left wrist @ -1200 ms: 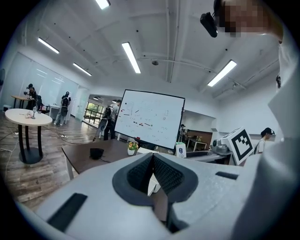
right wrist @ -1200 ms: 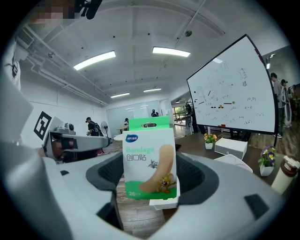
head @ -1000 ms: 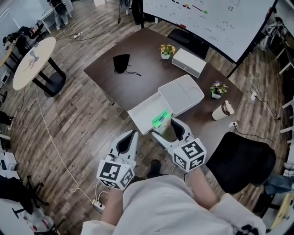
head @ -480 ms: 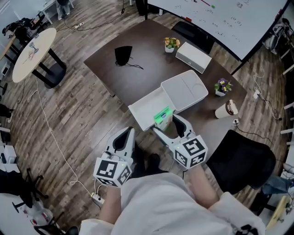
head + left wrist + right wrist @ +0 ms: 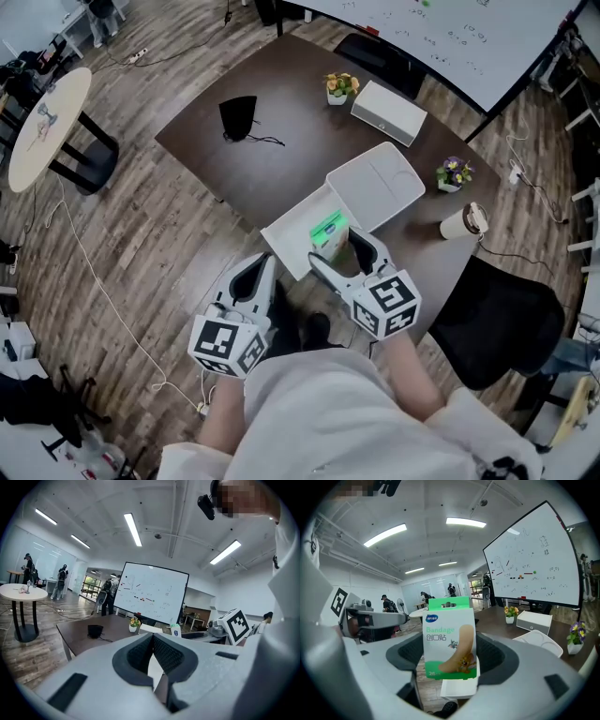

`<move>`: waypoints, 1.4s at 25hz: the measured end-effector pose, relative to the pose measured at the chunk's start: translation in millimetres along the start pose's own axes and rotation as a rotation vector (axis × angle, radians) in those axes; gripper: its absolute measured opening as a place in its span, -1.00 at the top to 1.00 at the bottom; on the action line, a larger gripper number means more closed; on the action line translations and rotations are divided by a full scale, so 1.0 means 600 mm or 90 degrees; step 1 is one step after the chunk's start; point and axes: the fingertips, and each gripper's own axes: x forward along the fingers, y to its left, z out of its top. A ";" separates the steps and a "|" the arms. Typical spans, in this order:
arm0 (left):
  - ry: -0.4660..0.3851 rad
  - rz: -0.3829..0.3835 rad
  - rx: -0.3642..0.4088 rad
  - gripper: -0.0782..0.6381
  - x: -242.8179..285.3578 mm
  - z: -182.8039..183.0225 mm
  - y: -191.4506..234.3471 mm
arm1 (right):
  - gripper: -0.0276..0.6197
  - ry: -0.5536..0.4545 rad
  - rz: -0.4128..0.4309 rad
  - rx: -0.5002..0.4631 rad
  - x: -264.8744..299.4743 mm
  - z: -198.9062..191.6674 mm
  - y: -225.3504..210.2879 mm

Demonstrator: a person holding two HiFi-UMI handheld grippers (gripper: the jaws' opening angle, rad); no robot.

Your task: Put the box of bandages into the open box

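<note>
Left gripper [image 5: 265, 270]: jaws pressed together, nothing between them, level with and beside the right gripper [image 5: 337, 251]. Right gripper pinches the box of bandages [image 5: 450, 639] upright. Over the last second it has edged forward, and the open box [image 5: 289, 234] now sits under its tips. Judgement: lowering and release come next.

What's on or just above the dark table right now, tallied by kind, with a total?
White boxes: 2, the open box and the closed box
Flower pots: 2
Black pouch: 1
Paper cup: 1
Bandage box: 1, held in the right claw
Total: 7
</note>
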 end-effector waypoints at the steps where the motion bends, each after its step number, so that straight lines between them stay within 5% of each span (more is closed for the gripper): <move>1: 0.004 -0.004 0.000 0.77 0.007 0.002 0.009 | -0.18 0.003 -0.003 0.002 0.009 0.001 -0.002; 15: 0.046 -0.091 -0.008 0.77 0.098 0.017 0.121 | -0.18 0.072 -0.099 0.038 0.105 -0.027 -0.051; 35: 0.102 -0.260 0.005 0.77 0.174 0.013 0.152 | -0.18 0.201 -0.235 0.050 0.144 -0.129 -0.097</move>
